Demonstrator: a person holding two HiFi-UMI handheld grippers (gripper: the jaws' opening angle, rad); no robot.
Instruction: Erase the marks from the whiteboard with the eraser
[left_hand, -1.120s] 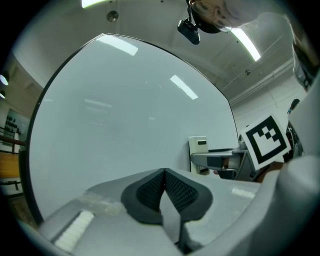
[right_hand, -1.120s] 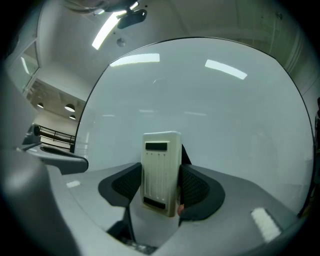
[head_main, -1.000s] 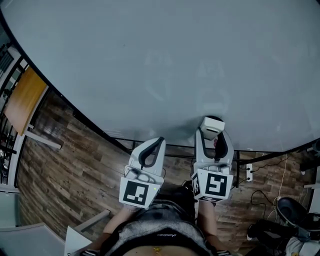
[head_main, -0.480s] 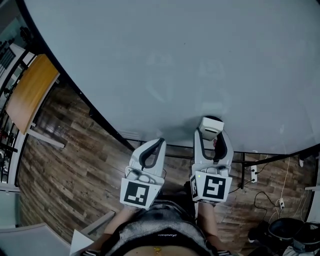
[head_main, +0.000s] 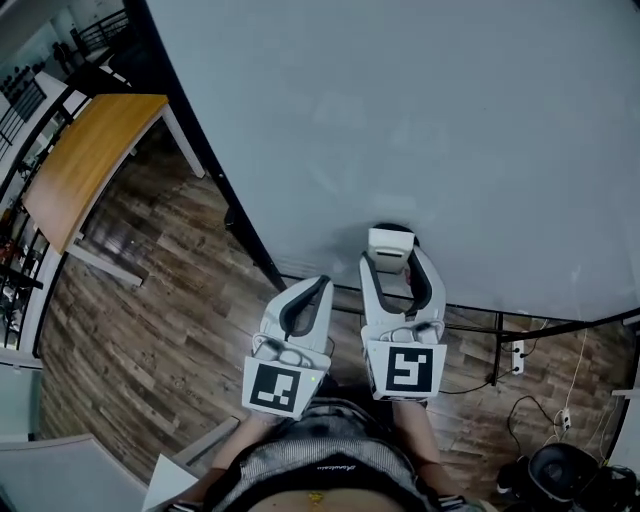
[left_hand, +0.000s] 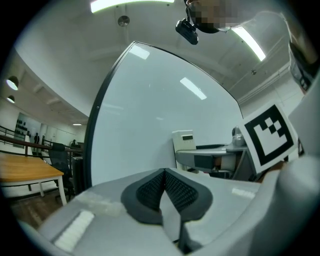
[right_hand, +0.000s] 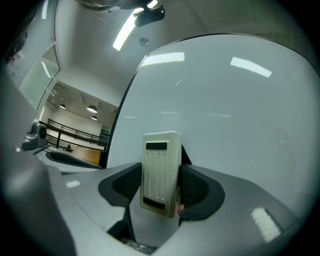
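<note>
right gripper (right_hand: 160, 186): clamped on eraser (right_hand: 161, 170), held upright between the pads.
eraser position: at lower edge of whiteboard (head_main: 420, 120); contact unclear.
left gripper (left_hand: 164, 186): jaws pressed together, nothing between them.

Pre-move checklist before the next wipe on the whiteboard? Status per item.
1. Eraser clamped between the jaws of the right gripper: ok.
2. Left gripper shut with nothing in it: ok.
3. Eraser face touching the whiteboard: cannot tell.
4. Marks to erase located: cannot tell, at most faint traces show.
5. Board in front of the eraser free of other things: ok.
</note>
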